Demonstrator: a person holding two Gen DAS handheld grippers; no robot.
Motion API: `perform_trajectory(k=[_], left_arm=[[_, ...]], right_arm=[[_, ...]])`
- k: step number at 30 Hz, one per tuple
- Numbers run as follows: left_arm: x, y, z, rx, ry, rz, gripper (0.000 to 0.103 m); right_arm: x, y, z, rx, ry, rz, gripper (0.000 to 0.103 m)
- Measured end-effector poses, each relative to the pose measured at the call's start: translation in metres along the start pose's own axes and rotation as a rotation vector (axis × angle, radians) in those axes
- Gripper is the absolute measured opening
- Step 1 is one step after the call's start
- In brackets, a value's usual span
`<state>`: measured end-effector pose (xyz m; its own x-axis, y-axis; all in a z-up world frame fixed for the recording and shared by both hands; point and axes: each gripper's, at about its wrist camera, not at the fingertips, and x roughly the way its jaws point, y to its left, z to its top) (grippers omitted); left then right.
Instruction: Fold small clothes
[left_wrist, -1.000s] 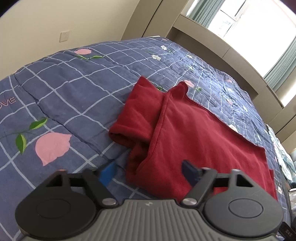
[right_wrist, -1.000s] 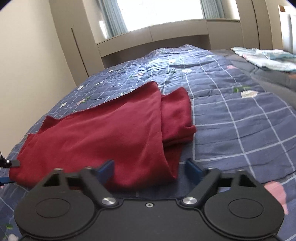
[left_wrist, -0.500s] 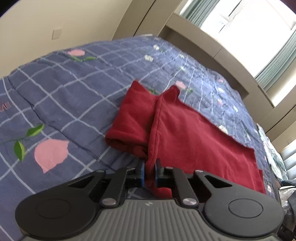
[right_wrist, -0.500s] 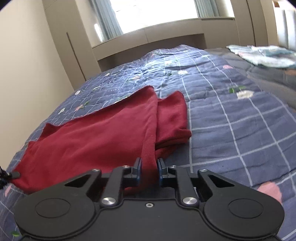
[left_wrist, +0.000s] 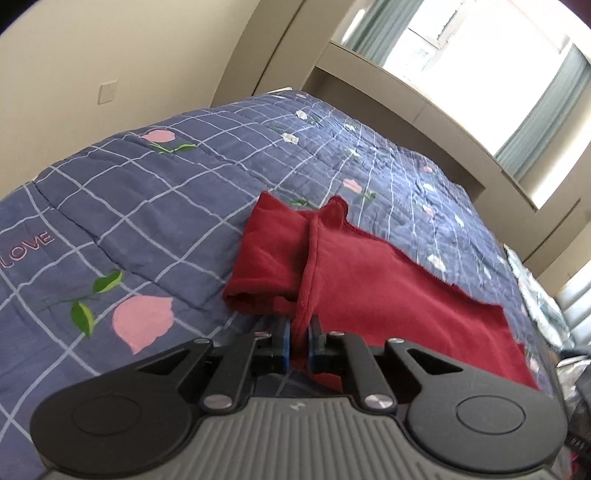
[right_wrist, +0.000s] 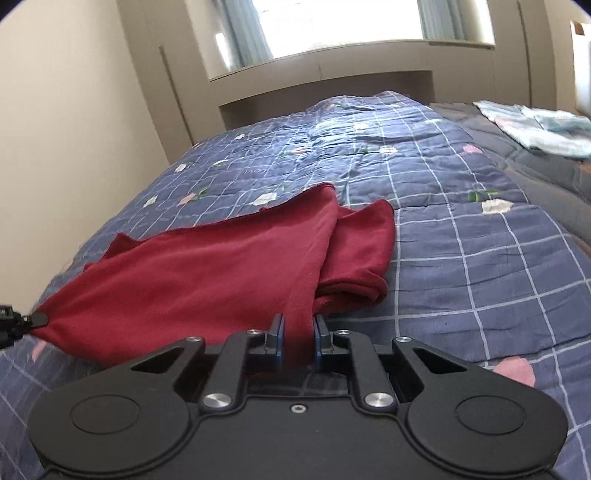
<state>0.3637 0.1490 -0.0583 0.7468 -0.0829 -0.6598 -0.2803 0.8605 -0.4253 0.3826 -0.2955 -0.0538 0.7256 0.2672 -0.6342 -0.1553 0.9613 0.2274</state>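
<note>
A dark red garment (left_wrist: 388, 288) lies on the blue checked quilt (left_wrist: 155, 206), with a sleeve folded under at each near corner. In the left wrist view my left gripper (left_wrist: 298, 341) is shut on the near left edge of the garment, cloth pinched between its blue pads. The right wrist view shows my right gripper (right_wrist: 298, 338) shut on the near right edge of the same red garment (right_wrist: 207, 273), a strip of cloth rising taut between its pads. The left gripper's tip (right_wrist: 35, 319) appears at that view's left edge, holding the other corner.
The quilt (right_wrist: 480, 258) covers a bed beside a beige wall (left_wrist: 110, 55). A window ledge and cabinets (right_wrist: 317, 74) stand beyond the bed's far end. A pale blue folded cloth (right_wrist: 535, 125) lies at the far right of the bed.
Both grippers went from open around the garment's near edge to shut on it. They have since risen a little, drawing the near edge up off the quilt.
</note>
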Motion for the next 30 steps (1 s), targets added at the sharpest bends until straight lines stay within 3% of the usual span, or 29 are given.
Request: perform_trajectory(k=[3, 7, 10, 14, 18, 25, 28, 30], left_arm=[[0.007, 0.003, -0.006, 0.001, 0.013, -0.003, 0.009], [0.014, 0.005, -0.012, -0.028, 0.021, 0.005, 0.011], [0.018, 0.012, -0.016, -0.077, 0.031, 0.013, 0.018], [0.022, 0.024, -0.021, -0.167, 0.043, 0.006, 0.055], [0.026, 0.029, -0.025, -0.223, 0.010, -0.044, 0.073], [0.032, 0.036, -0.029, -0.350, -0.047, -0.081, 0.084], [0.034, 0.038, -0.031, -0.376, -0.063, -0.078, 0.084], [0.034, 0.036, -0.031, -0.379, -0.072, -0.057, 0.078]], right_arm=[[-0.001, 0.005, -0.002, -0.038, -0.007, -0.025, 0.035], [-0.009, 0.019, 0.006, -0.094, -0.058, -0.045, 0.077], [-0.001, 0.041, 0.015, -0.206, -0.112, -0.056, 0.092], [0.039, 0.080, 0.030, -0.335, -0.158, -0.049, 0.100], [0.097, 0.121, 0.042, -0.451, -0.207, -0.067, 0.101], [0.169, 0.150, 0.041, -0.567, -0.160, -0.098, 0.101], [0.180, 0.154, 0.030, -0.604, -0.145, -0.112, 0.102], [0.183, 0.155, 0.026, -0.612, -0.153, -0.119, 0.102]])
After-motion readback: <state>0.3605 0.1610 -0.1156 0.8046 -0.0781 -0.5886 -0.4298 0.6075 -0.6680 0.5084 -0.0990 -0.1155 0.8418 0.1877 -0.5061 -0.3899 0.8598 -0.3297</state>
